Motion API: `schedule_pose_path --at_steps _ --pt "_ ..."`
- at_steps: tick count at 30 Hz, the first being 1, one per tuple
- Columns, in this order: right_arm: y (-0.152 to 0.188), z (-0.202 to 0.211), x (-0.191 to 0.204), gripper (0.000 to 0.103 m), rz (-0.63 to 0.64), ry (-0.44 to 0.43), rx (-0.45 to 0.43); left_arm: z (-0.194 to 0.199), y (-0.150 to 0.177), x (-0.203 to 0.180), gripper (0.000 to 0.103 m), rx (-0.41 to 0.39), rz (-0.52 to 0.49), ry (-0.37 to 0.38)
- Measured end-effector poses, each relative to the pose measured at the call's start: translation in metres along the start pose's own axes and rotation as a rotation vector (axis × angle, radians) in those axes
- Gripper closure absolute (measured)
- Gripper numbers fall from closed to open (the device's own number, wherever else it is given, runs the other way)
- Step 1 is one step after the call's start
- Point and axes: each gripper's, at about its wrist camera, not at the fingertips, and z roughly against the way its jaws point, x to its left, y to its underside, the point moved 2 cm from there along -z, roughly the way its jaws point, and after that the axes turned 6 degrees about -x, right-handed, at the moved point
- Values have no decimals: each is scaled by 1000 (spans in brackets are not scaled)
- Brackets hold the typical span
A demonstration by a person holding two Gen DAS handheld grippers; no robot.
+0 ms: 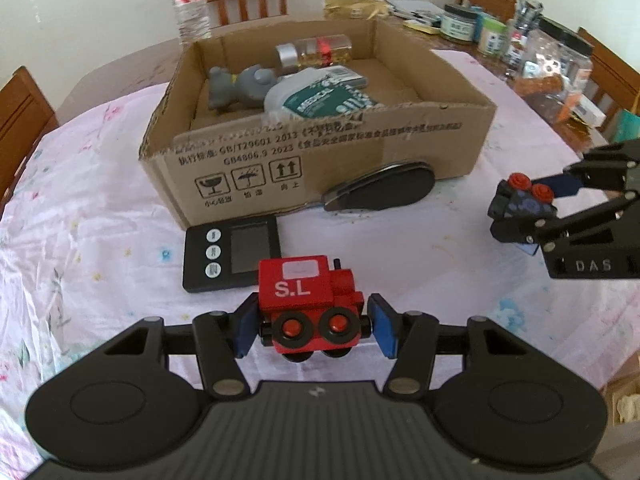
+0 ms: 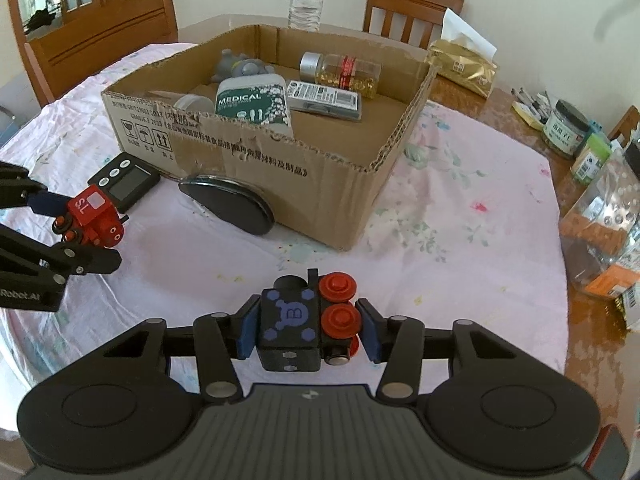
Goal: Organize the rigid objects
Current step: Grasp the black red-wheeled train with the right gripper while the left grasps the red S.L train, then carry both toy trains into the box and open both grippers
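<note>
Left wrist view: red wooden toy locomotive marked S.L (image 1: 310,304) clamped in left tongs (image 1: 311,326) above worktop (image 1: 400,248) | black wooden toy locomotive with red wheels (image 2: 308,316) clamped in right tongs (image 2: 306,330) | open brown cardboard box (image 1: 320,152) behind, near black digital timer (image 1: 231,252)

Home dining room: clothed table (image 2: 460,200), wooden chairs (image 2: 408,10)

Black tongs (image 1: 314,330) with blue pads (image 1: 383,330), silver screws, white lettering
</note>
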Motion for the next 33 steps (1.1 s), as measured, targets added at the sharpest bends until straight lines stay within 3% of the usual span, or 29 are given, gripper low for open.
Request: schedule_pose_path --at_steps 6,14,19,26,30,33 --pt "-19 28 -9 48 22 -62 -28 18 -10 3 47 11 -44 56" --pt "-75 48 -26 48 60 -98 -133 44 -28 10 47 -7 -84 104" --pt "-109 26 -32 48 93 -108 -184 53 -38 19 47 -17 -51 96" --pt "-136 -27 -36 48 115 -87 -161 61 -47 29 47 -50 -21 49" --pt "-142 -44 -38 2 98 -38 -165 60 -52 36 47 -52 -5 36" --pt "-143 -40 -40 0 63 -47 -166 61 -56 39 47 -61 0 33"
